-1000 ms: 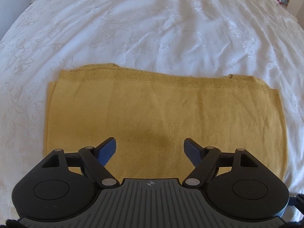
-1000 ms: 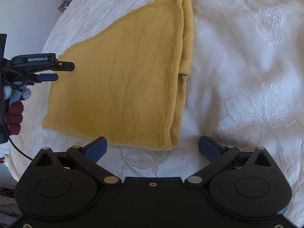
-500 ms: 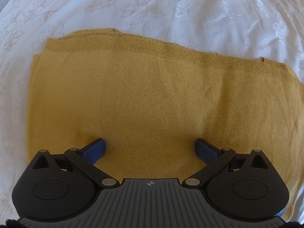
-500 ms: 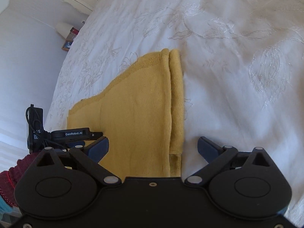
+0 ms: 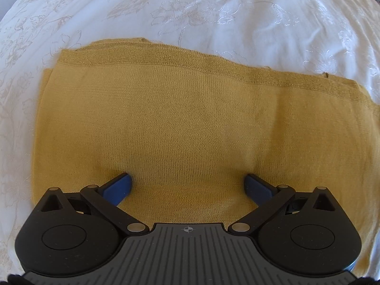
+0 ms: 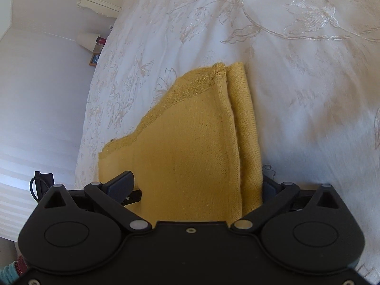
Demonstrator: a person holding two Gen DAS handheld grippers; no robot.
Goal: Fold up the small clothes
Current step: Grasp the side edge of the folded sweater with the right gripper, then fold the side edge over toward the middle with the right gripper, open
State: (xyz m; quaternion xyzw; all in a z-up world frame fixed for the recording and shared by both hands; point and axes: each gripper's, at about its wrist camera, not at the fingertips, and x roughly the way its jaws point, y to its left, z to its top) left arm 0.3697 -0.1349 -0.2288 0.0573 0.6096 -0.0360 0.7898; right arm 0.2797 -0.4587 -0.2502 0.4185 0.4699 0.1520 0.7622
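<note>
L wrist: left hand-held gripper (image 5: 187, 182) spread wide, low over folded mustard-yellow knit garment (image 5: 190, 123) lying flat on white embroidered bedspread (image 5: 213, 19) | R wrist: right hand-held gripper (image 6: 197, 185) wide, straddling garment's (image 6: 190, 147) folded edge; bedspread (image 6: 296, 59) beneath.

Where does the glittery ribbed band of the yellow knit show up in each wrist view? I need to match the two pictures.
Left wrist: the glittery band runs along the far edge of the yellow knit, left to right across the upper middle.
Right wrist: the glittery band slants from centre-left up to the top corner of the knit.
Shared landmark: the white embroidered bedspread beyond the band.
</note>
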